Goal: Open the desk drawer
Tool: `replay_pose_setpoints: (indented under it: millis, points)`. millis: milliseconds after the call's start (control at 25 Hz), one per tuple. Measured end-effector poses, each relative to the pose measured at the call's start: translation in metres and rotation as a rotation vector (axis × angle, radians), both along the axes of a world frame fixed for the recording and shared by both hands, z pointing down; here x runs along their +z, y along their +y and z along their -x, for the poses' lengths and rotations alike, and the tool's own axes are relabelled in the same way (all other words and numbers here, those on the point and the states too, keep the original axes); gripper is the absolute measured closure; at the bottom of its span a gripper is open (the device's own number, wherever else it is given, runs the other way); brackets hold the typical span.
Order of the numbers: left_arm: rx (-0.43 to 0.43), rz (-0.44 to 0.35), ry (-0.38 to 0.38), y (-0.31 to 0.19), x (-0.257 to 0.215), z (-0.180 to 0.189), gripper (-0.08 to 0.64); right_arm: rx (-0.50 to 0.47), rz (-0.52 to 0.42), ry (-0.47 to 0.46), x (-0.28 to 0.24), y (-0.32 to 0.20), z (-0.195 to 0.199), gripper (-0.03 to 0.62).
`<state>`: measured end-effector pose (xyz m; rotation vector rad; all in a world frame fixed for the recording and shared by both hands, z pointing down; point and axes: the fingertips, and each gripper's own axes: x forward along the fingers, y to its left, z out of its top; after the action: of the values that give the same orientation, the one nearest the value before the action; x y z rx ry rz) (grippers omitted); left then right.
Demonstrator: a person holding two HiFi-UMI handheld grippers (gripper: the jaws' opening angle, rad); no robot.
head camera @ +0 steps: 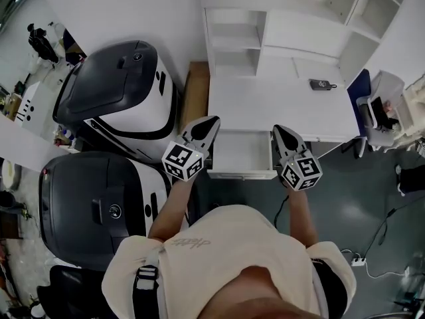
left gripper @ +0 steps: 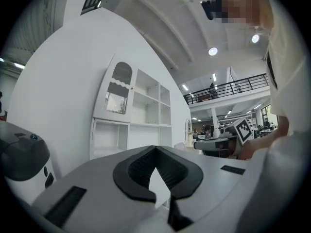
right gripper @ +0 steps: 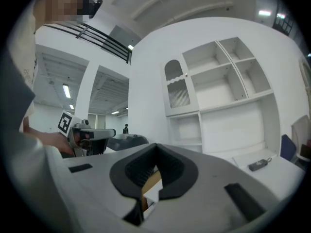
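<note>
Jaws closed, flanking open drawer [head camera: 240, 153] of white desk [head camera: 279, 102]

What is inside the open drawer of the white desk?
The pulled-out part of the drawer shows only its bare white bottom; no item is visible there. Its rear part lies under the desktop, so what is there cannot be seen.

The counter [head camera: 285, 108], its drawer [head camera: 240, 153] and the shelves [head camera: 232, 38] are plain white; the left gripper [head camera: 212, 122] and right gripper [head camera: 277, 131] are grey with black pads and black-and-white square-marker cubes; the small device [head camera: 322, 84] is black, the chair [head camera: 360, 92] blue
</note>
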<state>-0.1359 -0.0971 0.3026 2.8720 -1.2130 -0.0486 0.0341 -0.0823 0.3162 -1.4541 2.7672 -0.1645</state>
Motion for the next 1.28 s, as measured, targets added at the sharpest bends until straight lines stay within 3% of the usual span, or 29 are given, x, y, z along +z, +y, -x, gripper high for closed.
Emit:
replay_pose_setpoints:
  millis: [240, 440, 680, 1280]
  points:
    - [-0.025, -0.05, 0.003, 0.004, -0.027, 0.002, 0.56, 0.014, -0.104, 0.046, -0.051, 0.007, 0.003, 0.598]
    - [-0.009, -0.06, -0.01, 0.01, -0.035, -0.004, 0.56, -0.002, -0.135, 0.055, -0.071, 0.018, 0.01, 0.6]
    - [-0.004, -0.075, -0.057, -0.007, -0.041, -0.001, 0.56, -0.002, -0.137, 0.093, -0.07, 0.018, 0.011, 0.599]
    - [0.001, -0.041, -0.047, 0.004, -0.018, 0.002, 0.56, -0.006, -0.123, 0.078, -0.058, 0.022, 0.016, 0.6]
